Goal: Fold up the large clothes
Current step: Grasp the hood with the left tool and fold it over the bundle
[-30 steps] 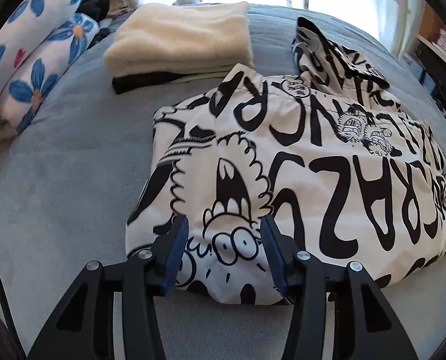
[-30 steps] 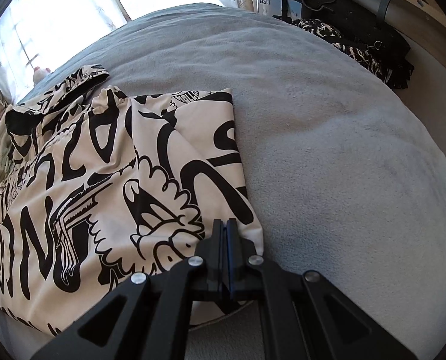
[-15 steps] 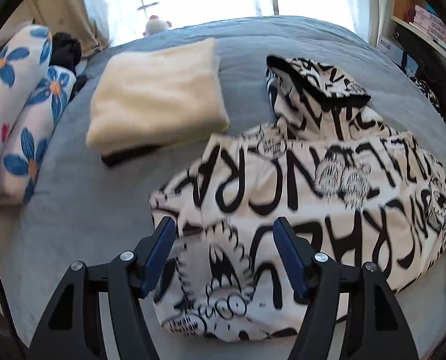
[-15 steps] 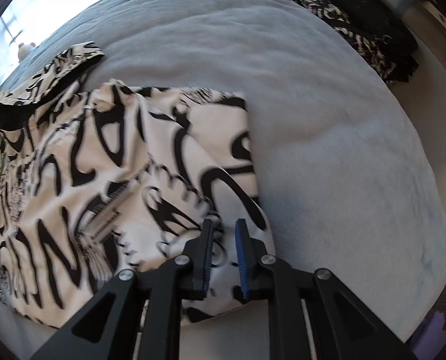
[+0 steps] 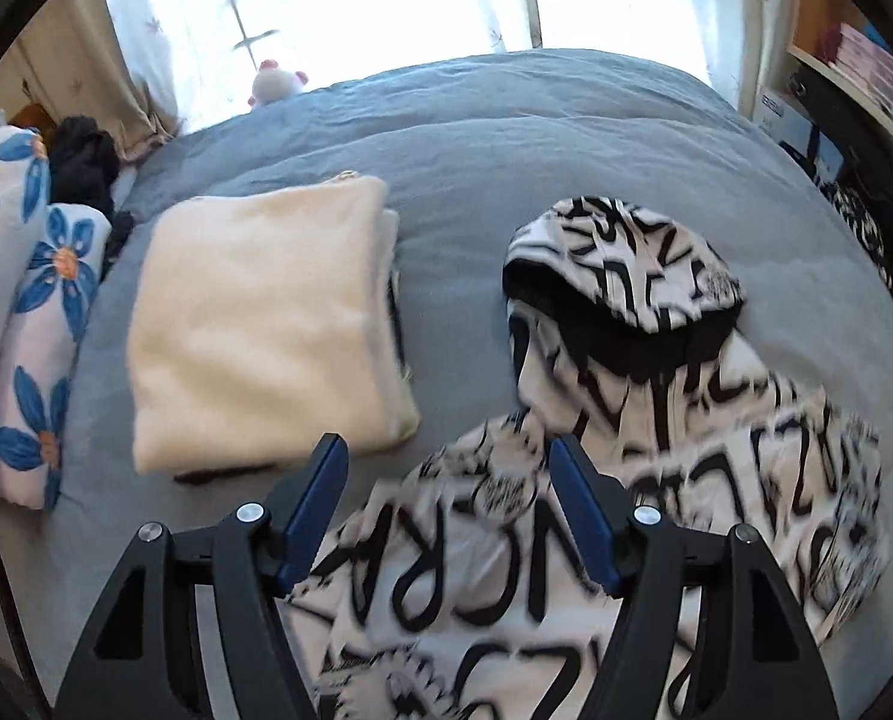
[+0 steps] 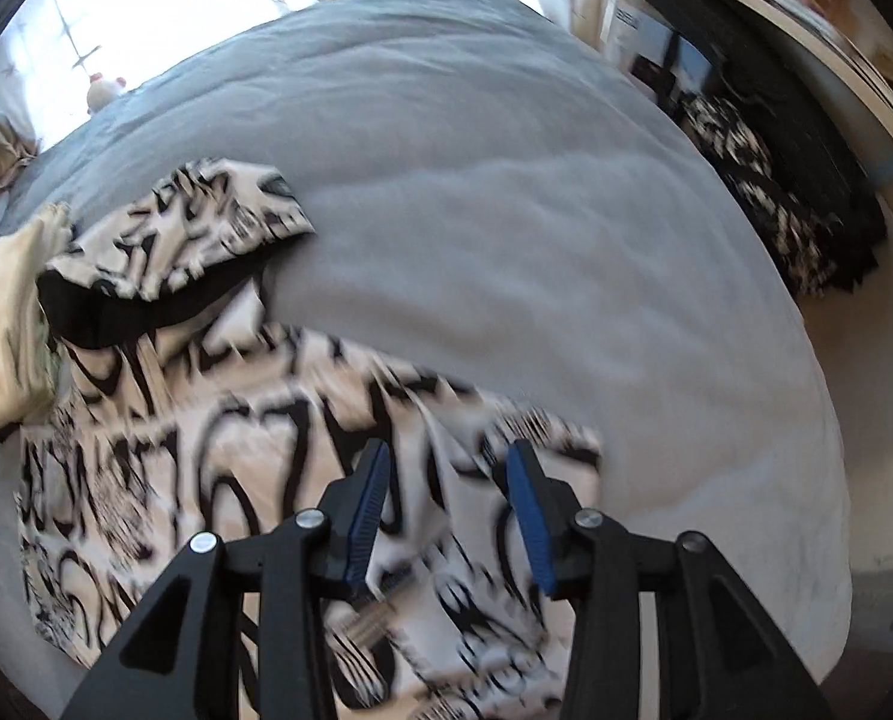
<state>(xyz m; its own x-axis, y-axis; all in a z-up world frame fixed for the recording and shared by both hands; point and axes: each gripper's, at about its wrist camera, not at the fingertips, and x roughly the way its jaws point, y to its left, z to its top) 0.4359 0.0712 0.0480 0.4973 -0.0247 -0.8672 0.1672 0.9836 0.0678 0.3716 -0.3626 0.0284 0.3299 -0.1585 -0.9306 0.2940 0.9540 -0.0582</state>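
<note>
1. Printed hoodie point(image 5: 656, 480) lies folded on the grey bed point(image 5: 506, 138), hood toward the window edge.
2. Left hand-held gripper point(image 5: 446, 510) released, nothing gripped.
3. Right hand-held gripper point(image 6: 446, 516) jaws opening, nothing between them.
4. Cream folded garment point(image 5: 260, 324) beside the hoodie.

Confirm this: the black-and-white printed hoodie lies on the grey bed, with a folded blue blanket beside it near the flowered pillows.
Not quite. The folded blanket is cream, not blue; the left wrist view shows it. The rest holds: the printed hoodie lies on the grey bed, with the blanket beside it near the flowered pillows.
</note>
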